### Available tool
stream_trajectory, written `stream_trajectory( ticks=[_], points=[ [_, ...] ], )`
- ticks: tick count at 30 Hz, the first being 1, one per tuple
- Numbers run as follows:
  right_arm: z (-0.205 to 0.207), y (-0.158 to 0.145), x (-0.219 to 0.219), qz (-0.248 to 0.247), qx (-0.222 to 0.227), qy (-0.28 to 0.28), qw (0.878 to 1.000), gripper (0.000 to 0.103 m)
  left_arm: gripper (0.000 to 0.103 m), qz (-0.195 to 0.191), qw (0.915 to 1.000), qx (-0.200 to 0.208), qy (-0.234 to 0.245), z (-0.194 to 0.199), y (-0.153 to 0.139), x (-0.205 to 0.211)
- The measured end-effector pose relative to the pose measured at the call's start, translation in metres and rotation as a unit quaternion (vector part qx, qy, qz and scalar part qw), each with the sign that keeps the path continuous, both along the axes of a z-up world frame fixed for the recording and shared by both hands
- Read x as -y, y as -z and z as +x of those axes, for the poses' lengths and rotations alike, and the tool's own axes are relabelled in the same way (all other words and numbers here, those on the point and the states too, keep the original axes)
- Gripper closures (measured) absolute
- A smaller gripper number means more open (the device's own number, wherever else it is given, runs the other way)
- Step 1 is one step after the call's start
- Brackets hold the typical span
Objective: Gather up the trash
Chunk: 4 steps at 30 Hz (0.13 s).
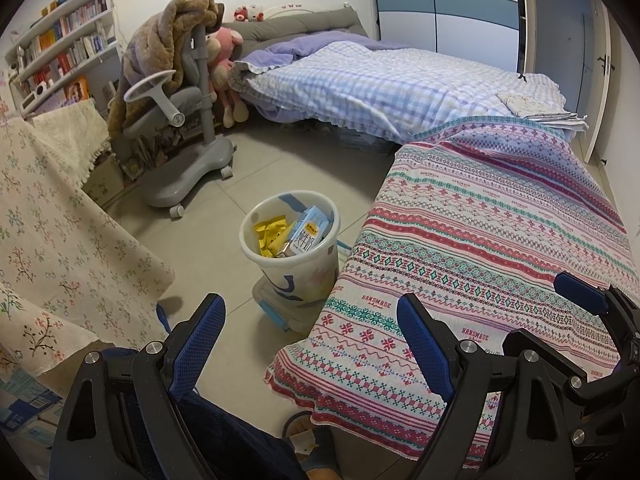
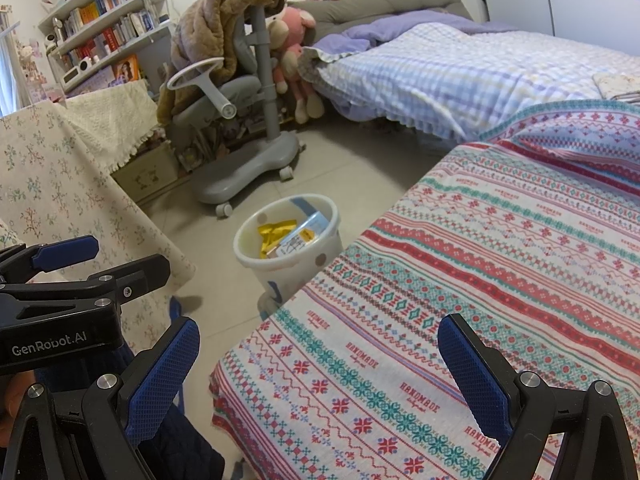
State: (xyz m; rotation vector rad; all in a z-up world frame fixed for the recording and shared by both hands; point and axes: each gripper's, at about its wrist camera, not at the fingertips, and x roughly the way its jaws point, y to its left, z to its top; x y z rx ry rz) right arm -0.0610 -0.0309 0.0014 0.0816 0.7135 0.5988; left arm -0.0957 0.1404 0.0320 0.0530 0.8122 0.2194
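A white waste bin (image 1: pixel 305 277) (image 2: pixel 289 276) stands on the tiled floor between a floral-covered table and a table with a striped patterned cloth (image 1: pixel 480 240) (image 2: pixel 480 260). Inside it lie yellow wrappers (image 1: pixel 271 233) (image 2: pixel 276 232) and a light-blue milk carton (image 1: pixel 309 232) (image 2: pixel 301 241). My left gripper (image 1: pixel 310 304) is open and holds nothing; it hovers short of the bin, over the floor and the cloth's corner. My right gripper (image 2: pixel 320 326) is open and holds nothing, low over the near end of the patterned cloth. No loose trash shows on that cloth.
A grey swivel chair (image 1: pixel 180 120) draped with a brown blanket stands behind the bin, with a bed (image 1: pixel 380 88) beyond it. The floral-covered table (image 1: pixel 48 220) is at the left. A clear plastic box (image 1: pixel 280 314) sits under the bin. A person's slippered foot (image 1: pixel 308 434) is below.
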Motion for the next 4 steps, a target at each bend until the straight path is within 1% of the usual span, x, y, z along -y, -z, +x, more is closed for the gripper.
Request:
stream_trajectory(
  ticks=[4],
  points=[
    [0.0005,0.0000,0.0005,0.000,0.000,0.000,1.000,0.004,0.013,0.000,1.0000,0.000,-0.001,-0.0006,0.0006,0.0004]
  ],
)
